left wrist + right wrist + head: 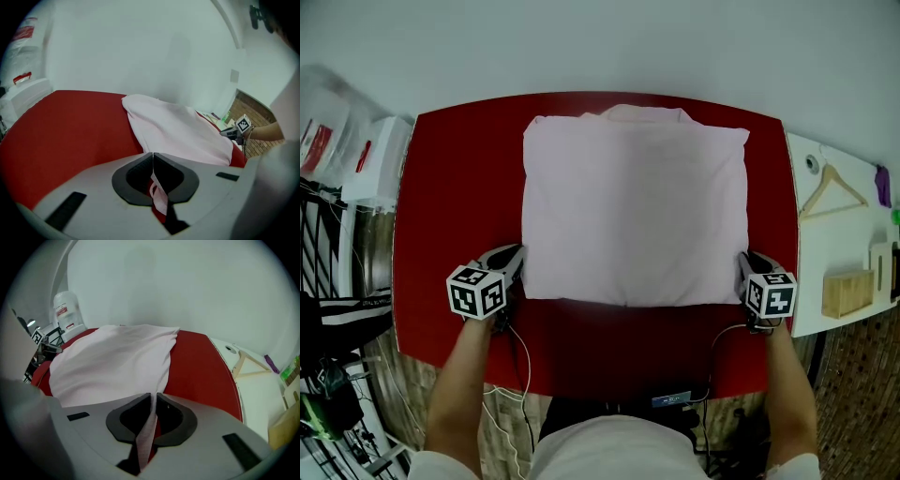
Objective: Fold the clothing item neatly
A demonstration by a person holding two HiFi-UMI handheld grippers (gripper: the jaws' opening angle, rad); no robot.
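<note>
Evidently soft and limp, the pale pink cloth garment (633,206) is pinched by its corners: left gripper (516,258) at seven o'clock, right gripper (744,264) at five.

Soft even light, faint shadows, fisheye-bent edges, dark vignetted corners, slightly hazy focus

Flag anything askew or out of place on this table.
Minor: a layer of the pink garment pokes past its far edge, leaving that edge uneven. The left gripper and right gripper pinch its near corners; nothing spilled.
</note>
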